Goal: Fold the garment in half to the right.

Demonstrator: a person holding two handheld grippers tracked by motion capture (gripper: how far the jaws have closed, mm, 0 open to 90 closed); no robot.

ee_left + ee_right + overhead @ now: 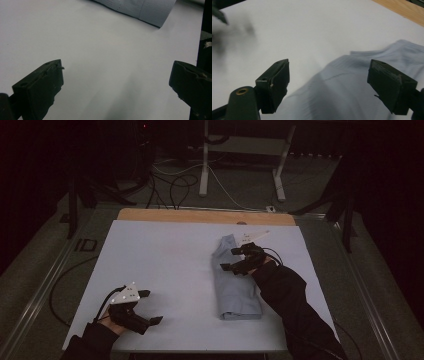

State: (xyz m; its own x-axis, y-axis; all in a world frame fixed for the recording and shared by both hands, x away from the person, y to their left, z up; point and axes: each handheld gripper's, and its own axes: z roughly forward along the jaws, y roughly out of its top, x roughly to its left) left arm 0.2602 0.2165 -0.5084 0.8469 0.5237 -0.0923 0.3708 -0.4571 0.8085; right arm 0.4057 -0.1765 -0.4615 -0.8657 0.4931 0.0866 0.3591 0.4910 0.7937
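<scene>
A pale blue garment (234, 280) lies folded into a long narrow strip on the right half of the white table top (165, 270). My right gripper (231, 258) hovers over the strip's upper part, open, with nothing between its jaws; the right gripper view has the cloth (352, 85) just beneath them. My left gripper (152, 306) rests low near the front left of the table, open and empty, well apart from the garment. The folded near end of the garment (147, 10) appears at the top of the left gripper view.
A bare wooden strip (205, 216) runs along the table's far edge. Behind it the floor holds cables (175, 185) and white desk legs (204, 165). Dark stands flank both sides. A metal rail (45, 285) runs along the left.
</scene>
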